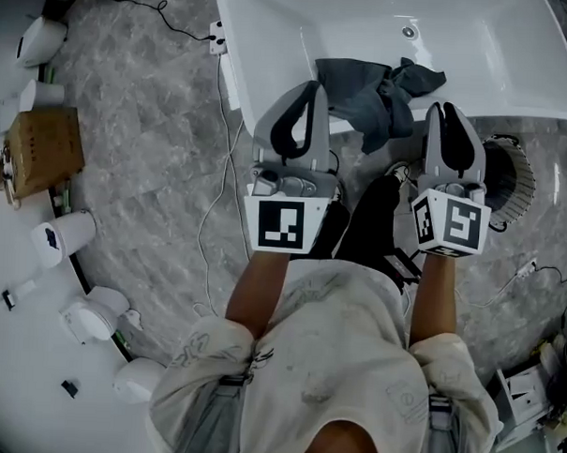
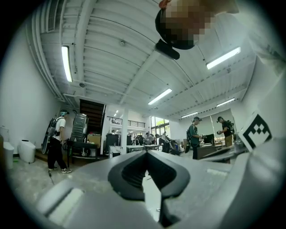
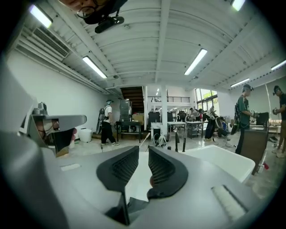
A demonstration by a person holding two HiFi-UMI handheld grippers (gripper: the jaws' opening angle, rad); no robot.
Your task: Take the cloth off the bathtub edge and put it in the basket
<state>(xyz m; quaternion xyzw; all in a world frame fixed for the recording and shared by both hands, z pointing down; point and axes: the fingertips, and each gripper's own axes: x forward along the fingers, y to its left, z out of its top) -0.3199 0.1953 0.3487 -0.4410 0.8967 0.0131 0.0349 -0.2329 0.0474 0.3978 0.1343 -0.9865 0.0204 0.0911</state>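
A dark grey cloth (image 1: 374,93) hangs crumpled over the near edge of the white bathtub (image 1: 301,34). My left gripper (image 1: 308,86) is just left of the cloth, over the tub's rim, and in the left gripper view its jaws (image 2: 144,152) meet at the tips with nothing between them. My right gripper (image 1: 441,108) is just right of the cloth, apart from it. In the right gripper view a narrow gap shows between the jaws (image 3: 143,150), and nothing is in it. A round wire basket (image 1: 511,170) stands on the floor at the right, partly hidden by the right gripper.
Grey marble floor lies around the tub. White toilets (image 1: 72,235) and a cardboard box (image 1: 43,149) line the left side. A white cable (image 1: 214,199) runs down from a socket strip (image 1: 217,38). Several people (image 3: 107,125) stand far off in the hall.
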